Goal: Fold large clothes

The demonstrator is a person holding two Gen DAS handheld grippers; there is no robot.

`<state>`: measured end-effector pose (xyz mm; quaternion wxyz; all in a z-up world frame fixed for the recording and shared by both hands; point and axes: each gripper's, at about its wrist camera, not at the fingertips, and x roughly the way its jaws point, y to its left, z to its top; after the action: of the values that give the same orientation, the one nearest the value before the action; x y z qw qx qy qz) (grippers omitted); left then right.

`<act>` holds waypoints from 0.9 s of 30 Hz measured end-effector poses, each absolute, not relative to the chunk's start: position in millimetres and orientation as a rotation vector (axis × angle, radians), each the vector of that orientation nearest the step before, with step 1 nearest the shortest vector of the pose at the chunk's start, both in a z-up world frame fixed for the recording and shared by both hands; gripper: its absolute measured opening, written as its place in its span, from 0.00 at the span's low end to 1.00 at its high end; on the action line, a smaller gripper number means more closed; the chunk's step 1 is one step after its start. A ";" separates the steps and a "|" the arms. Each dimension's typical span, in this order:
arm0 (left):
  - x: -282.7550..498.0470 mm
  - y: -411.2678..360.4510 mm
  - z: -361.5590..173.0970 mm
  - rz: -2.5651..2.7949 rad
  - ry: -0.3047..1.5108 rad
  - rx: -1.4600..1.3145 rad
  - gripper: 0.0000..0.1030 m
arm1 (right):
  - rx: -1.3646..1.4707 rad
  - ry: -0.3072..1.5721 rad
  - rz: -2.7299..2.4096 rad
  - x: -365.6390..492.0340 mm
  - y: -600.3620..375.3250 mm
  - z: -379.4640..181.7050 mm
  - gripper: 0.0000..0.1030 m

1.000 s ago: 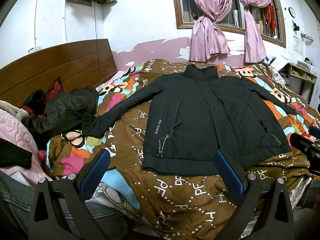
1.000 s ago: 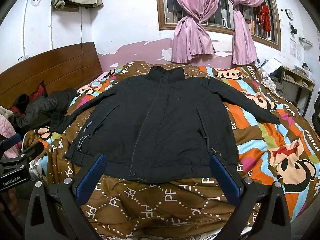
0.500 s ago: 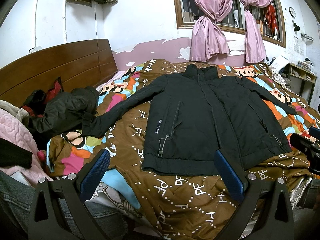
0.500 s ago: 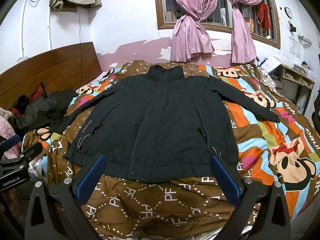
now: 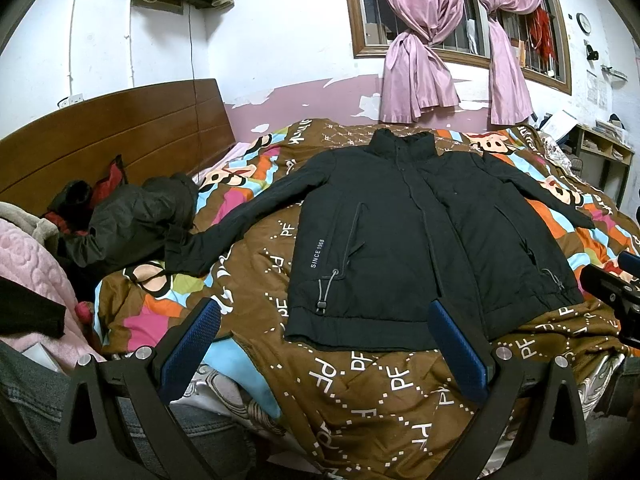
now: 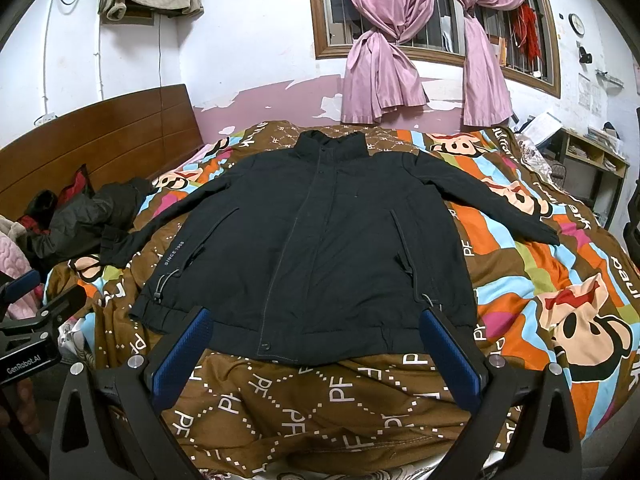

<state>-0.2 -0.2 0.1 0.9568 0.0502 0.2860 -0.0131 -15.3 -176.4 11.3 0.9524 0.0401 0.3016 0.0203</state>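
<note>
I see a black jacket [image 6: 320, 248] spread flat on the quilt [image 6: 520, 300], sleeves out; my left gripper [image 5: 324, 344] and right gripper [image 6: 316, 348] gape empty near its hem.

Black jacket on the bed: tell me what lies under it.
The black jacket lies spread flat on the brown cartoon-print bedspread, which shows all around it. Whatever the bedspread's pattern does beneath the jacket is covered and cannot be seen.

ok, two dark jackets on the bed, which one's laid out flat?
The black jacket mid-bed: front up, sleeves spread. The other dark jacket is bunched in a heap by the headboard.
</note>
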 end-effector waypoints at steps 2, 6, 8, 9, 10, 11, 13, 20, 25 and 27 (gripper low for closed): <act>-0.3 -0.2 0.1 -0.026 0.580 0.103 0.99 | 0.082 0.614 0.042 -15.5 -175.7 10.8 1.00; -0.3 -0.2 0.1 -0.026 0.580 0.103 0.99 | 0.082 0.615 0.042 -15.1 -176.4 11.4 1.00; -0.2 -0.3 0.1 -0.025 0.581 0.104 0.99 | 0.082 0.617 0.041 -15.2 -175.7 10.7 1.00; -0.1 -0.2 0.0 -0.024 0.584 0.104 0.99 | 0.082 0.617 0.041 -15.1 -176.5 11.2 1.00; 0.4 0.2 -0.1 -0.021 0.588 0.104 0.99 | 0.079 0.620 0.038 -15.3 -176.0 10.4 1.00; 1.1 0.9 -0.2 -0.022 0.593 0.101 0.99 | 0.075 0.626 0.032 -15.5 -175.3 9.1 1.00; 3.8 6.4 -1.3 -0.030 0.610 0.090 0.99 | 0.068 0.639 0.020 -15.3 -174.1 4.8 1.00; 15.9 16.1 -6.8 -0.026 0.655 0.076 0.99 | 0.044 0.670 -0.030 -12.6 -174.3 1.9 1.00; 20.2 9.3 -5.5 -0.011 0.678 0.089 0.99 | 0.026 0.676 -0.069 -5.6 -177.4 6.2 1.00; 25.9 8.3 -4.7 -0.008 0.696 0.088 0.99 | 0.025 0.676 -0.081 -2.8 -180.3 9.9 1.00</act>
<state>25.9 8.3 -4.7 0.9391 0.0433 0.3409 -0.0039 -2.8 -180.3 9.9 0.9426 0.0122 0.3313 -0.0397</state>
